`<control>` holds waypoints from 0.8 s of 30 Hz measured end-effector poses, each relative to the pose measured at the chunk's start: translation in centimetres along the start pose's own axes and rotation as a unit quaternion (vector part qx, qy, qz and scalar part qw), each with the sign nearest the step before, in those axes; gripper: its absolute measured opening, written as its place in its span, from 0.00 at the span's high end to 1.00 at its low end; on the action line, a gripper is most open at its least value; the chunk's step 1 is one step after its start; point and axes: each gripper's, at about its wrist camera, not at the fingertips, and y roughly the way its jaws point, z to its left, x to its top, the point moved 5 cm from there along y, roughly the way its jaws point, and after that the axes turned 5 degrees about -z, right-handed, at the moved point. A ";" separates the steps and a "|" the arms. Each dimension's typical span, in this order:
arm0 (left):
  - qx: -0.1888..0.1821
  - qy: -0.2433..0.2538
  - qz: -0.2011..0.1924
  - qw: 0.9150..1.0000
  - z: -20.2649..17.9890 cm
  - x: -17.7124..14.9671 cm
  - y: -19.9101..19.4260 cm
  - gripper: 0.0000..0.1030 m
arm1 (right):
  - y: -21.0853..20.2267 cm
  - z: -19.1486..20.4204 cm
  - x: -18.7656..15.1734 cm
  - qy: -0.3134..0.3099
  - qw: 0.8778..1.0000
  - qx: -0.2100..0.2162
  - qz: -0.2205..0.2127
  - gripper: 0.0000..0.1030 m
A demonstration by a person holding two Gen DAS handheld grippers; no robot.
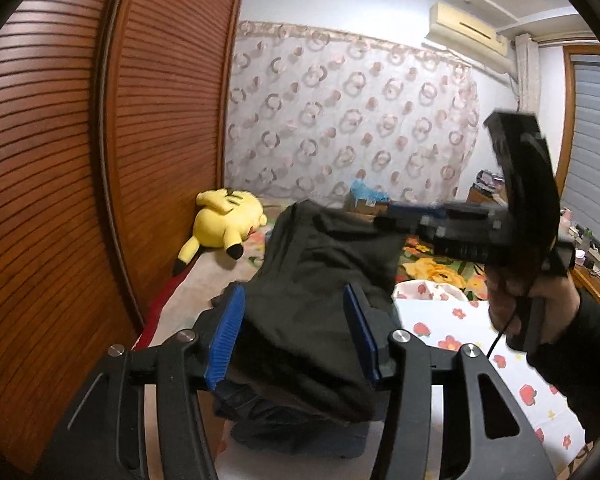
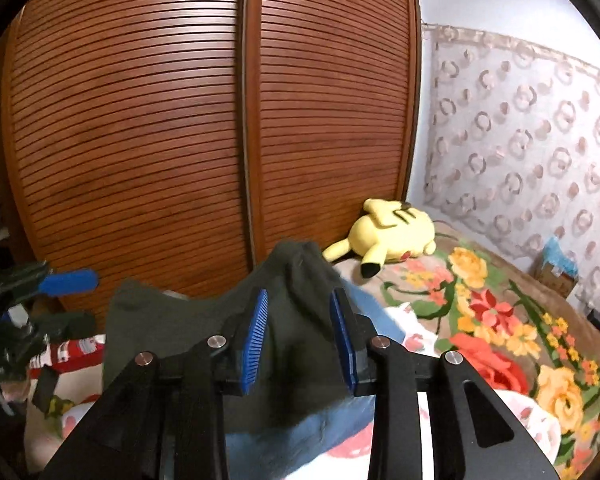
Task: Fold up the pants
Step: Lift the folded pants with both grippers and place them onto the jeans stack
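I see a bedroom from two cameras, one on each hand-held gripper, both looking along their fingers toward a bed (image 2: 500,320) covered with a flowered blanket. The dark pants (image 1: 320,288) lie bunched in a raised heap on the near part of the bed, over a blue cloth (image 2: 320,432) and a white sheet printed with red fruit (image 1: 480,344). My left hand-held gripper (image 1: 296,336) has its blue ribbed pads parted to a middling width, with pants fabric lying between them; the pads do not appear to press on the cloth. My right hand-held gripper (image 2: 300,336) is parted more narrowly, also with a fold of the pants rising between the pads, and I see gaps between pad and fabric on both sides. In the left camera the right hand-held gripper shows from the side, blurred, at the far right edge of the pants, held by a hand (image 1: 516,304) in a dark sleeve. In the right camera the left hand-held gripper shows at the left edge, only partly in view. A yellow plush toy (image 2: 388,236) lies on the far left of the bed against a slatted wooden wardrobe (image 2: 180,140). A curtain with ring patterns (image 1: 352,120) hangs at the far end, with an air conditioner (image 1: 468,28) high above it.
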 end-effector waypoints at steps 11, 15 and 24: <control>0.014 0.021 0.079 0.997 0.2 -3.3 3.8 0.49 | 4.3 -3.0 -1.3 0.022 0.999 -0.012 0.047 0.68; 0.016 0.017 0.095 0.995 0.9 -4.5 4.6 0.49 | 5.6 -4.0 -1.0 0.046 0.998 -0.007 0.044 0.69; 0.014 0.017 0.095 0.995 0.5 -4.4 4.0 0.46 | 4.1 -3.2 -1.5 0.076 0.997 -0.009 0.021 0.69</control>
